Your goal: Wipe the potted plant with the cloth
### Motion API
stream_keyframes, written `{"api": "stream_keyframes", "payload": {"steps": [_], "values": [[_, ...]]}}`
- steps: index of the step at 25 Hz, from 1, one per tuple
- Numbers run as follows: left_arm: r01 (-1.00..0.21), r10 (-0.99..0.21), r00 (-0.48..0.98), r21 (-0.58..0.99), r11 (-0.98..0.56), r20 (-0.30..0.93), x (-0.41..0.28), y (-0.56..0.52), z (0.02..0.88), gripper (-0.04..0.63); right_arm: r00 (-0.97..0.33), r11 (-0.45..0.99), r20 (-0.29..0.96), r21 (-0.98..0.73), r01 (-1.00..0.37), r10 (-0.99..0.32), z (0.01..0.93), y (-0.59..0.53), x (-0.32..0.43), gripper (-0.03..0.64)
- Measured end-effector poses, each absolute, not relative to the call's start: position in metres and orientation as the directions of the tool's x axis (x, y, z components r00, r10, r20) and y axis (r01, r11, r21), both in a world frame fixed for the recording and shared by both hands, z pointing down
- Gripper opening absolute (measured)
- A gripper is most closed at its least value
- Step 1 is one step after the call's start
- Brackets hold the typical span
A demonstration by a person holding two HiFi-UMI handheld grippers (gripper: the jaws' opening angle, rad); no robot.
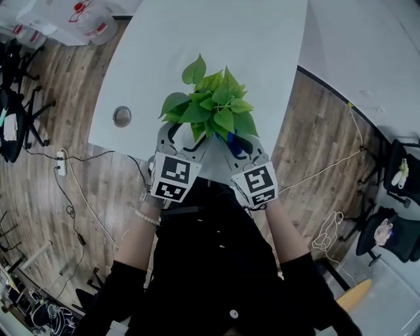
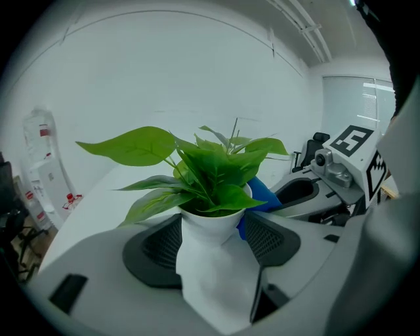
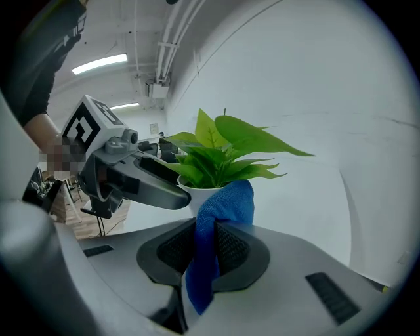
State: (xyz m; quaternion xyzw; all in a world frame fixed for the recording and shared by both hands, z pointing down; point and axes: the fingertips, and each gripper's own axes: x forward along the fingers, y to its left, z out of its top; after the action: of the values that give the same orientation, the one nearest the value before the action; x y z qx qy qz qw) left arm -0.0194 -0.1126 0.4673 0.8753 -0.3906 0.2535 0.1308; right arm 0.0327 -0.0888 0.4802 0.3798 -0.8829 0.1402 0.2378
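A leafy green plant point(image 1: 210, 108) in a white pot point(image 2: 210, 259) stands near the front edge of the white table point(image 1: 197, 39). My left gripper point(image 2: 211, 239) is shut on the pot, which fills the gap between its dark pads point(image 2: 161, 246). In the head view this gripper point(image 1: 186, 141) sits at the plant's left, its tips under the leaves. My right gripper point(image 3: 207, 246) is shut on a blue cloth point(image 3: 220, 213) that folds over its pads and touches the pot's rim. From above, the right gripper point(image 1: 237, 147) is at the plant's right, with the cloth point(image 1: 236, 144) showing under the foliage.
A round cable grommet point(image 1: 122, 116) is set in the table left of the plant. Office chairs point(image 1: 16, 111) and floor cables point(image 1: 72, 190) lie to the left. More chairs point(image 1: 394, 210) are at the right. Plastic bags point(image 1: 72, 20) sit at the far left corner.
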Motion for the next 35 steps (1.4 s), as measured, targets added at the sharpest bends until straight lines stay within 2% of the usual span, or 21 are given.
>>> {"api": "stream_keyframes", "payload": {"steps": [3,13,23,29,30,32,35], "values": [[-0.775,-0.628,0.544,0.048,-0.630,0.556,-0.018,-0.109,0.470,0.311,-0.610,0.676,0.519,-0.082,-0.733,-0.599,0.474,-0.083,0.025,0.084],[-0.745,-0.592,0.588,0.085,-0.661,0.552,-0.045,-0.108,0.471,0.313,-0.585,0.646,0.527,-0.087,-0.759,-0.616,0.477,-0.090,0.032,0.084],[-0.617,-0.474,0.687,0.098,-0.781,0.552,-0.044,-0.132,0.475,0.333,-0.551,0.626,0.543,-0.060,-0.778,-0.633,0.484,-0.124,0.044,0.084],[-0.600,-0.479,0.700,0.072,-0.797,0.529,-0.037,-0.130,0.472,0.333,-0.548,0.639,0.543,-0.026,-0.769,-0.636,0.481,-0.131,0.043,0.084],[-0.601,-0.486,0.698,0.062,-0.797,0.525,-0.036,-0.129,0.471,0.321,-0.549,0.642,0.543,-0.022,-0.766,-0.636,0.480,-0.131,0.043,0.084],[-0.611,-0.505,0.688,0.039,-0.791,0.521,-0.033,-0.126,0.470,0.255,-0.548,0.647,0.544,-0.012,-0.762,-0.635,0.481,-0.129,0.043,0.084],[-0.640,-0.533,0.665,0.032,-0.768,0.522,-0.031,-0.123,0.470,0.241,-0.550,0.649,0.546,-0.015,-0.761,-0.632,0.483,-0.123,0.043,0.084]]}}
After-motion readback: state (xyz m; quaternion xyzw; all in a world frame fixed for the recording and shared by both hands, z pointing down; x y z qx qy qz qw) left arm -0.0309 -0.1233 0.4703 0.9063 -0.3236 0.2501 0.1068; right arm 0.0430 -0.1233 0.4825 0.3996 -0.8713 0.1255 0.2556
